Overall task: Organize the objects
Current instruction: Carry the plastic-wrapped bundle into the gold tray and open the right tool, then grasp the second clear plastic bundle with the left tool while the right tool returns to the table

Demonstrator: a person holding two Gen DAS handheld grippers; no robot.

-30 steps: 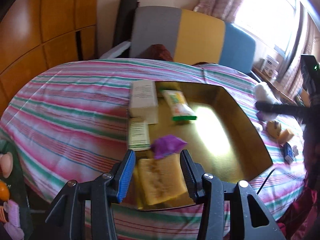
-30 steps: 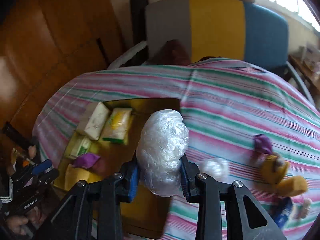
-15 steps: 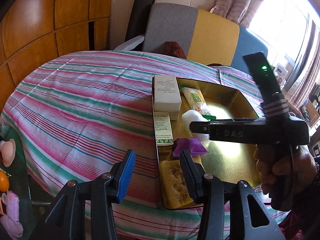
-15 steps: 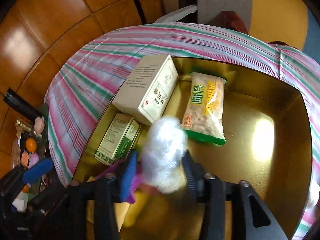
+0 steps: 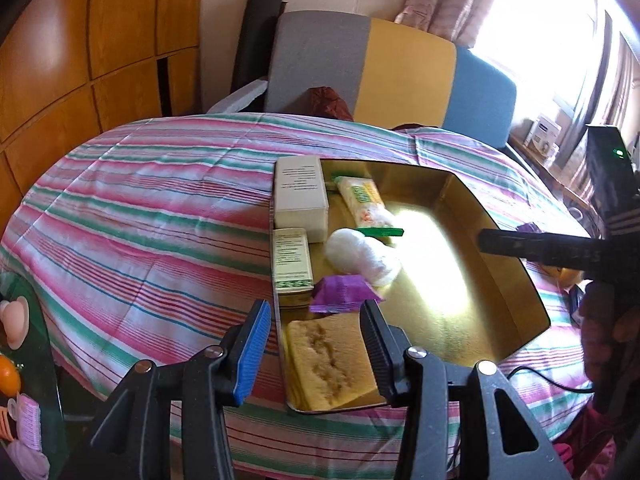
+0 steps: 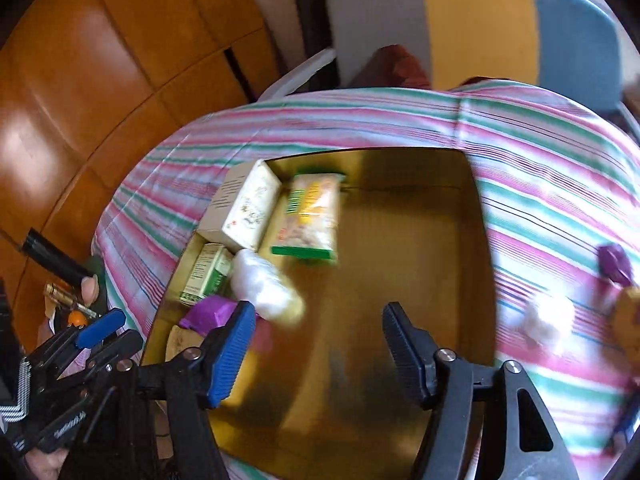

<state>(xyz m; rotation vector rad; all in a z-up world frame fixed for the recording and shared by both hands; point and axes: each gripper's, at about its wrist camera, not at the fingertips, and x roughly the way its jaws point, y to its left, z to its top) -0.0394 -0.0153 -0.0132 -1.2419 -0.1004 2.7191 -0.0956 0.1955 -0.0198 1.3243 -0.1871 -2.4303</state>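
The right wrist view is motion-blurred, so print on the packages is unreadable there; the right edge cuts off a dark blue item and a yellow-brown object on the striped pink-and-green tablecloth point(image 6: 360, 120).

The shallow gold metal tray point(image 5: 512, 280) lies ahead of both grippers; in it: a tall white carton point(image 5: 300, 196), a small green-and-white carton point(image 5: 291, 260) just behind it, a clear snack packet with green ends point(image 5: 366, 208), a crumpled purple wrapper point(image 5: 344, 298), a tan sponge-like slab point(image 5: 332, 360), and a white plastic-wrapped bundle point(image 6: 266, 286).

Right gripper point(image 6: 316, 346): released, jaws wide and just been opening, nothing between them; the white bundle lies on the tray floor just ahead of its blue left finger, touching the purple wrapper.

Left gripper point(image 5: 314, 344): jaws partly apart, clasping nothing; the tan slab shows between the fingers but lies below them in the tray's near corner.

A second white bundle point(image 6: 550, 318) and a purple object point(image 6: 616, 264) rest on the cloth to the right gripper's right, outside the tray.
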